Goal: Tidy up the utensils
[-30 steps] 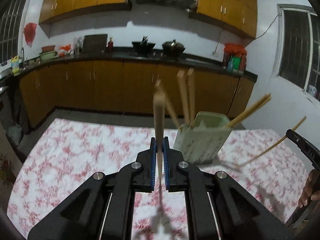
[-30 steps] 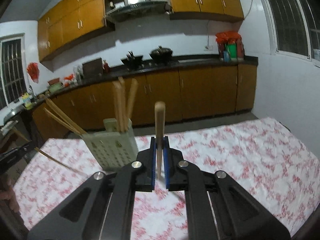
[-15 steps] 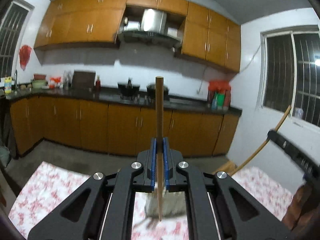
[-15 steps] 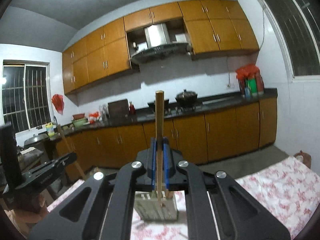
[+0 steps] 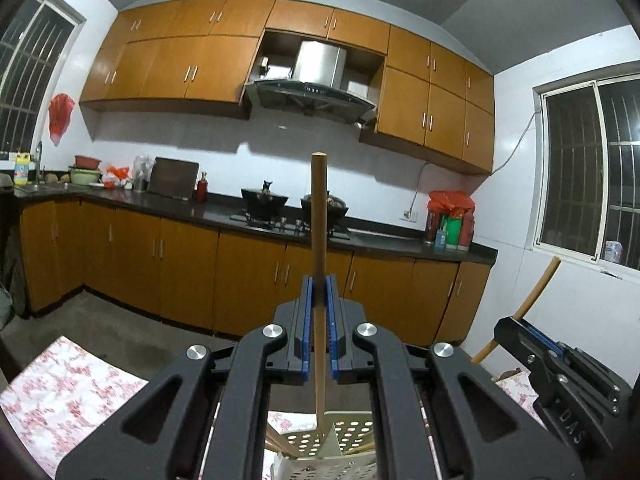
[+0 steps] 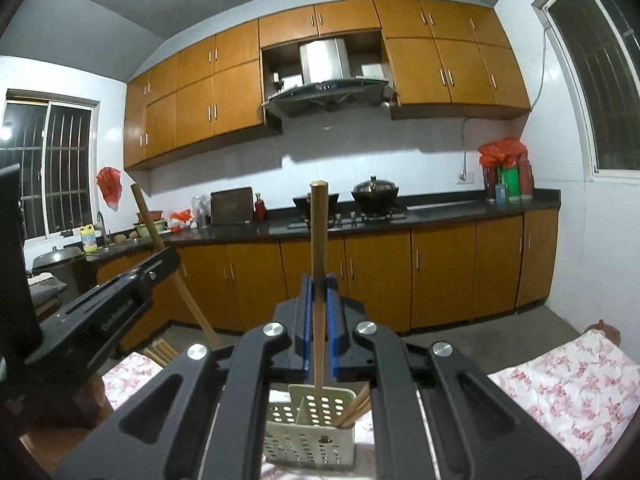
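Both views have tilted up since the earlier frames: the flowered tabletop (image 6: pixel 568 380), which filled the lower half a second ago, now shows only at the edges, and the perforated holder (image 6: pixel 310 430) has slid down to the bottom rim, largely hidden behind the black tong frames. Orange cabinets (image 5: pixel 248 268) and the dark kitchen counter (image 5: pixel 216 210) fill most of each view.

Only the upper rim and part of a divider of the holder (image 5: pixel 344 444) show in the left wrist view; the right wrist view shows more of its front wall, with several chopsticks (image 6: pixel 354 406) leaning inside.

The left tongs (image 5: pixel 319 328) are closed on a chopstick (image 5: pixel 319 216) that stands nearly upright, its lower tip at the holder's rim; whether it has entered a compartment cannot be made out. The right tongs (image 6: pixel 319 328) likewise grip a second chopstick (image 6: pixel 319 232), its lower end reaching down among the holder's holes, depth unclear.

Each tool appears at the edge of the other's view, cut off by the frame.
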The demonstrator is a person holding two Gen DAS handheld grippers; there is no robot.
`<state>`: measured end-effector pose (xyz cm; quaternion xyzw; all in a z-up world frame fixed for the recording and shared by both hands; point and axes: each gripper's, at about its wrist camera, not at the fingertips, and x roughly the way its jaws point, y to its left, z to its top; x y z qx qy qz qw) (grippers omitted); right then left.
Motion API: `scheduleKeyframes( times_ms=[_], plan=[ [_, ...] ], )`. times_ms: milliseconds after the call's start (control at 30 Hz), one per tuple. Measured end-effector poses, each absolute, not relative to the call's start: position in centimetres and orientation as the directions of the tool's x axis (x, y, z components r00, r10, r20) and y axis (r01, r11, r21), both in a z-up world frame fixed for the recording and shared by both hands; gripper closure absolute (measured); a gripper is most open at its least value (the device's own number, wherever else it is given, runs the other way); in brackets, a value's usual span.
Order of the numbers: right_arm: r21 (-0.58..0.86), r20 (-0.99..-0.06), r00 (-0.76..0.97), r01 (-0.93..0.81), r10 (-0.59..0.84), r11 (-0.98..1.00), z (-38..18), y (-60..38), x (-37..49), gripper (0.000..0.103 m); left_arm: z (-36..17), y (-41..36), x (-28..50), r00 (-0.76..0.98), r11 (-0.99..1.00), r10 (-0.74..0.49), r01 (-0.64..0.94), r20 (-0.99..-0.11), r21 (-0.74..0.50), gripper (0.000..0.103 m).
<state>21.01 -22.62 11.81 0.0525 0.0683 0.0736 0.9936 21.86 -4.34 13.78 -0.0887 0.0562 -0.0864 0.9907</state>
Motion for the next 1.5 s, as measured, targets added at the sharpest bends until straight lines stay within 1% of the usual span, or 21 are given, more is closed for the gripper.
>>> scheduleKeyframes(
  times_ms=[100,133,167,200,233,267,333,400,467,500,533,567,600,633,667,733,767,1000,1167,1367,1500],
  plan=[
    [0.115,-0.179,0.969,-0.15,0.169,0.982,11.0,-22.6,21.7,0.094,12.5,-4.3,22.6,0.968,0.967,-0.198,0.168,-0.154,-0.19,0.095],
    [0.12,-0.178,0.969,-0.15,0.17,0.981,11.0,-22.7,21.5,0.092,12.2,-3.8,22.7,0.966,0.967,-0.196,0.163,-0.167,-0.194,0.091],
    [0.121,-0.174,0.97,-0.149,0.169,0.981,11.0,-22.7,21.3,0.089,12.1,-3.5,22.5,0.966,0.968,-0.193,0.157,-0.174,-0.198,0.086],
    [0.124,-0.17,0.971,-0.148,0.168,0.981,11.1,-22.8,21.1,0.086,12.1,-3.2,22.3,0.966,0.967,-0.191,0.155,-0.174,-0.201,0.068],
    [0.129,-0.162,0.973,-0.145,0.165,0.981,11.3,-23.1,20.8,0.08,12.2,-2.8,22.0,0.969,0.968,-0.182,0.146,-0.168,-0.205,0.06],
    [0.135,-0.154,0.975,-0.143,0.163,0.981,11.5,-23.4,20.5,0.074,12.5,-2.5,21.6,0.972,0.969,-0.173,0.139,-0.16,-0.205,0.056],
    [0.147,-0.135,0.979,-0.135,0.155,0.98,11.9,-24.0,19.4,0.07,13.1,-2.1,20.9,0.973,0.969,-0.175,0.143,-0.152,-0.202,0.053],
    [0.156,-0.12,0.982,-0.129,0.148,0.979,12.2,-24.4,18.3,0.06,13.5,-1.8,20.2,0.974,0.969,-0.175,0.145,-0.146,-0.199,0.05],
    [0.162,-0.107,0.984,-0.124,0.142,0.979,12.4,-25.0,17.1,0.042,14.0,-1.4,19.1,0.974,0.97,-0.176,0.147,-0.141,-0.195,0.042],
    [0.162,-0.1,0.985,-0.122,0.139,0.979,12.4,-25.3,16.2,0.037,14.3,-1.1,18.3,0.975,0.97,-0.177,0.149,-0.138,-0.192,0.037],
    [0.158,-0.095,0.986,-0.12,0.136,0.98,12.3,-25.5,15.5,0.028,14.4,-1.0,17.8,0.975,0.971,-0.178,0.151,-0.136,-0.187,0.029],
    [0.15,-0.091,0.987,-0.116,0.13,0.982,12.3,-25.6,14.7,0.018,14.5,-0.8,17.2,0.975,0.972,-0.175,0.15,-0.134,-0.181,0.025],
    [0.136,-0.086,0.989,-0.108,0.121,0.985,12.1,-25.7,13.8,0.014,14.5,-0.7,16.5,0.976,0.974,-0.172,0.148,-0.133,-0.174,0.016],
    [0.129,-0.084,0.99,-0.102,0.113,0.986,12.0,-25.7,13.2,0.008,14.4,-0.4,15.4,0.976,0.976,-0.17,0.147,-0.134,-0.162,0.009],
    [0.117,-0.079,0.992,-0.091,0.1,0.989,11.7,-25.7,12.3,0.004,14.3,-0.3,14.8,0.977,0.977,-0.167,0.146,-0.135,-0.153,0.007],
    [0.101,-0.08,0.994,-0.069,0.077,0.993,10.9,-25.7,10.6,0.004,13.6,0.0,12.7,0.977,0.982,-0.159,0.142,-0.141,-0.124,0.002],
    [0.094,-0.085,0.994,-0.059,0.067,0.994,10.7,-25.6,10.2,0.004,13.2,0.1,11.9,0.978,0.984,-0.152,0.136,-0.146,-0.114,0.002],
    [0.029,-0.173,0.985,0.03,-0.025,0.999,6.9,-24.5,6.9,0.004,9.2,0.7,7.2,0.977,0.996,-0.081,0.072,-0.198,-0.053,0.002],
    [0.013,-0.176,0.981,0.08,-0.077,0.997,3.7,-23.7,4.8,0.004,6.4,0.8,5.0,0.972,1.0,-0.031,0.031,-0.233,-0.005,0.002],
    [0.005,-0.263,0.964,0.05,-0.047,0.999,0.8,-23.0,3.9,0.004,3.9,0.8,3.3,0.967,0.999,-0.021,0.029,-0.252,0.028,0.002],
    [0.002,-0.293,0.955,0.042,-0.039,0.999,-0.6,-22.8,3.5,0.004,2.6,0.4,2.7,0.96,0.997,-0.024,0.044,-0.278,0.064,0.002]
  ],
)
